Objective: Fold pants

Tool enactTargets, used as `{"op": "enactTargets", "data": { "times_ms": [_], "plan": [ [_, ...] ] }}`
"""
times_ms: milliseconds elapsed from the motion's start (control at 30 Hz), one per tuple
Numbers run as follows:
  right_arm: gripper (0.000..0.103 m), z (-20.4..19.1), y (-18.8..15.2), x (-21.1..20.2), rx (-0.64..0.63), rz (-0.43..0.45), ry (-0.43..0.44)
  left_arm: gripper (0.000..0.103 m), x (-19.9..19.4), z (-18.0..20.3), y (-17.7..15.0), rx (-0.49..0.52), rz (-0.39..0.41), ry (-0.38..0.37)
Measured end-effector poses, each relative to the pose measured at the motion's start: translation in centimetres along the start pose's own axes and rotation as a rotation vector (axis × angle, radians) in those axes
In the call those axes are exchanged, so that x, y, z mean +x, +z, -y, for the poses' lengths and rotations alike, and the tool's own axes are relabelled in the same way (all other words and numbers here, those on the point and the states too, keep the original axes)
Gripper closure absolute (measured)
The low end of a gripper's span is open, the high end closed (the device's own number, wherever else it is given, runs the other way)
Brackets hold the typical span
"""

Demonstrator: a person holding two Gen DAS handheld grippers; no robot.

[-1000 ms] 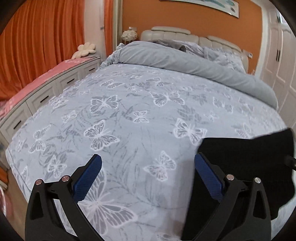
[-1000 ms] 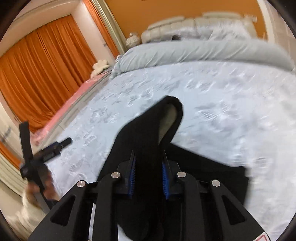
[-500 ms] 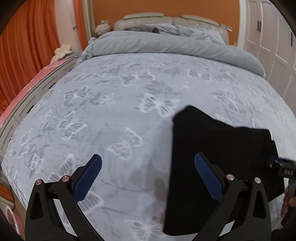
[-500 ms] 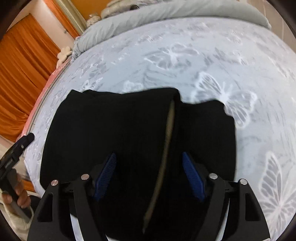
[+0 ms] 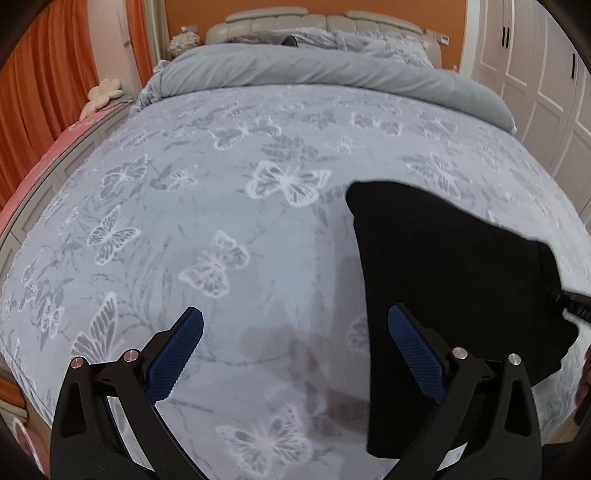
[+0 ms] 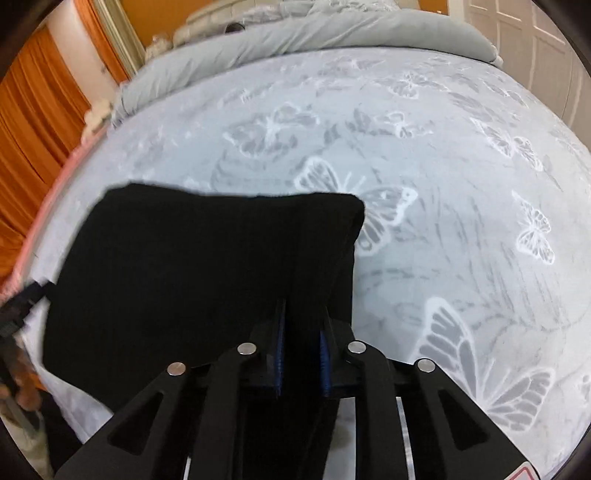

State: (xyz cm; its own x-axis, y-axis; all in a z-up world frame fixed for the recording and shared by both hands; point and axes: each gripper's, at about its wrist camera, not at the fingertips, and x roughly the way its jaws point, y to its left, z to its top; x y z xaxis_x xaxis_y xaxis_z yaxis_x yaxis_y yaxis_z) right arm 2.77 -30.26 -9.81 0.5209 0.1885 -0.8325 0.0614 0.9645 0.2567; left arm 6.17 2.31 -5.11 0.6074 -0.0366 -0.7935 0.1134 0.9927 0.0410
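Pants (image 5: 443, 266), black and folded into a thick pad, lie on the bed (image 5: 229, 206) near its foot edge, toward the right corner as your left camera sees it. Your right tongs (image 6: 300, 343) are pressed together on the pad's near right edge, blue pads pinching the stacked layers; the fabric there rises in a ridge that runs away from the tongs to the pad's far right corner. Your left tongs (image 5: 295, 354) are spread wide and hold nothing. They hang over the butterfly-print cover just left of the pants, the right finger (image 5: 415, 356) in front of the pad's left edge, the left finger over bare cover. A grey duvet (image 5: 314, 72) is bunched along the head of the bed, before the headboard (image 5: 314, 18). Orange curtains (image 5: 40, 96) hang past the bed's left edge, and white wardrobe doors (image 5: 535, 74) stand past its right.
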Motion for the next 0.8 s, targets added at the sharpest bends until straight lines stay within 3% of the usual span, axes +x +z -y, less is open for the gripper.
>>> {"op": "enactTargets", "data": {
  "times_ms": [33, 67, 100, 167, 267, 333, 400, 567, 633, 700, 800],
  "plan": [
    [0.073, 0.2, 0.3, -1.2, 0.009, 0.022, 0.02, 0.005, 0.1, 0.1, 0.0, 0.004, -0.004, -0.002],
    [0.06, 0.4, 0.3, -2.5, 0.016, 0.054, 0.028, 0.005, 0.0, 0.1, -0.1, 0.001, -0.004, -0.008],
    [0.04, 0.4, 0.6, -3.3, 0.022, 0.078, 0.022, 0.005, -0.1, 0.0, -0.1, -0.006, -0.004, -0.023],
    [0.025, 1.0, 0.3, -4.5, 0.052, 0.095, 0.027, 0.005, 0.1, -0.2, -0.3, -0.028, -0.021, -0.086],
    [0.025, 1.0, -0.3, -3.5, 0.081, -0.006, 0.157, 0.005, 1.3, -0.6, -0.8, -0.078, -0.067, -0.138],
    [0.023, -0.2, -1.3, -2.1, 0.06, -0.085, 0.149, 0.005, 2.3, -0.8, -1.0, -0.114, -0.109, -0.174],
    [0.022, -0.6, -2.5, -0.2, 0.054, -0.166, 0.08, 0.005, 3.5, -1.3, -1.3, -0.171, -0.174, -0.232],
    [0.023, 0.8, -3.1, 2.1, 0.161, -0.161, 0.212, 0.005, 7.7, -3.4, -2.6, -0.413, -0.363, -0.443],
    [0.03, 1.0, -2.6, 2.2, 0.177, -0.161, 0.235, 0.005, 7.4, -3.7, -2.1, -0.428, -0.361, -0.468],
    [0.034, 1.2, -2.5, 1.8, 0.194, -0.163, 0.248, 0.005, 6.1, -4.0, -1.8, -0.457, -0.317, -0.546],
    [0.029, 1.5, -2.6, 1.3, 0.217, -0.188, 0.24, 0.005, 3.7, -3.9, -1.1, -0.406, -0.225, -0.555]
  ]
}}
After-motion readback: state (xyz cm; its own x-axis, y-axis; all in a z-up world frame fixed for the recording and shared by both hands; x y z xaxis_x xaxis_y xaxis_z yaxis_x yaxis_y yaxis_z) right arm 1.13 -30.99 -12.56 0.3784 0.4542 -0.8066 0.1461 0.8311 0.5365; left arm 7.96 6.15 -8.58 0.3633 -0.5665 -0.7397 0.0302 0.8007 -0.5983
